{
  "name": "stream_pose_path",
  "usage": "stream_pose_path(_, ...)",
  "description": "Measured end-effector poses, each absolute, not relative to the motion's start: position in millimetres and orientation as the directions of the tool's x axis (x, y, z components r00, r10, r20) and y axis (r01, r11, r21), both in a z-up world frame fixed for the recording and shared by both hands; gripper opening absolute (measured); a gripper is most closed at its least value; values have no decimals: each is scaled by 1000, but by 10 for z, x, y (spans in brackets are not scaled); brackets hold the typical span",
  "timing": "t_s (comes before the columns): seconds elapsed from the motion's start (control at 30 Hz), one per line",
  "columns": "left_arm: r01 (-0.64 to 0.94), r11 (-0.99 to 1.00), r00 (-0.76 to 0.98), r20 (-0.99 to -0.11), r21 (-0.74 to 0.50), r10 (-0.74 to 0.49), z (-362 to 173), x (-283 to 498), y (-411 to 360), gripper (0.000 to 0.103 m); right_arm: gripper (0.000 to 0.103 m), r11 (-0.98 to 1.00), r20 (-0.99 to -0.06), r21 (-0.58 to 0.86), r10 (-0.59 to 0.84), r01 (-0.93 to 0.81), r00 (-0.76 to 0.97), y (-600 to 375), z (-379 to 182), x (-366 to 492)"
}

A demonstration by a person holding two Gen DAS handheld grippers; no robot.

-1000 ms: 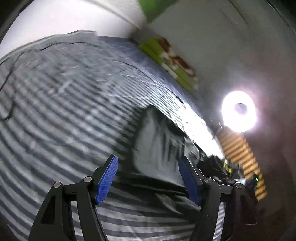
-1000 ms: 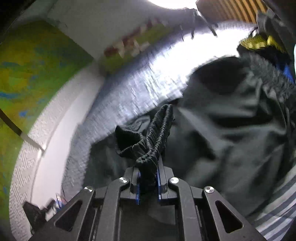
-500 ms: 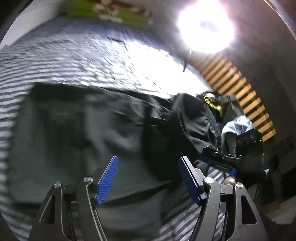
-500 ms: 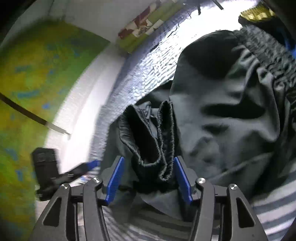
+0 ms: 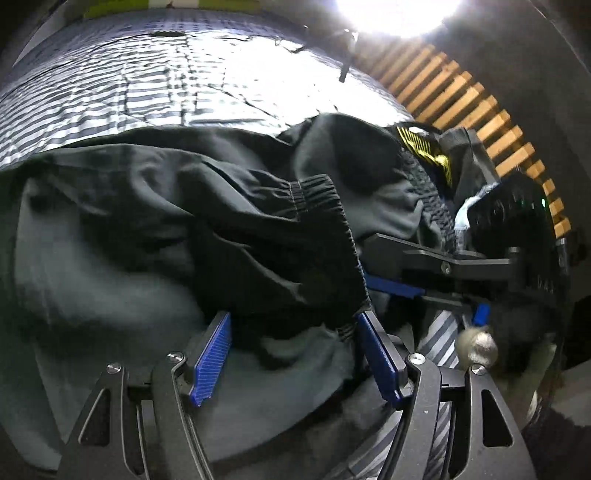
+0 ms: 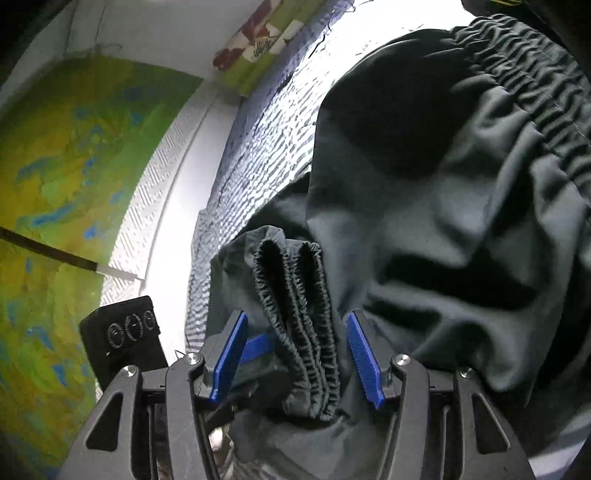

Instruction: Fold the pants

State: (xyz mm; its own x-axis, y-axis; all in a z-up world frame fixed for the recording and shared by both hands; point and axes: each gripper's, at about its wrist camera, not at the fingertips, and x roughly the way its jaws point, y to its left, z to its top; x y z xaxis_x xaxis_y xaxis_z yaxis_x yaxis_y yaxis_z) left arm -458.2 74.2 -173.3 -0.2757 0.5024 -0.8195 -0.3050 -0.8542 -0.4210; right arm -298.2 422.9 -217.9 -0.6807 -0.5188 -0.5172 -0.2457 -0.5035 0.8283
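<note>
Right wrist view: the right gripper point(image 6: 295, 354), clamped on the ribbed cuff point(image 6: 295, 321) a second ago, now stands apart, the cuff loose between its blue pads. Dark pants point(image 6: 443, 221) lie crumpled on the striped bedspread point(image 6: 266, 147). Only the left wrist view shows the left gripper point(image 5: 291, 354), spread wide over the cloth, and wooden slats point(image 5: 461, 96) beyond a glaring lamp point(image 5: 399, 11).
</note>
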Motion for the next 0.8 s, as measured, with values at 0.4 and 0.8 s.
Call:
stream_pose_path(0.4, -359, -880, -339, -835, -311, 434, -1578, -4313, 775, 72, 52, -512, -525, 828, -566, -227, -636, 4251, -2097, -3033)
stream_pose_path(0.8, -485, -872, -331, -909, -66, 252, -1817, -4275, 1399, 90, 52, -440, -484, 865, -604, -241, -633, 4105, -2239, -3087)
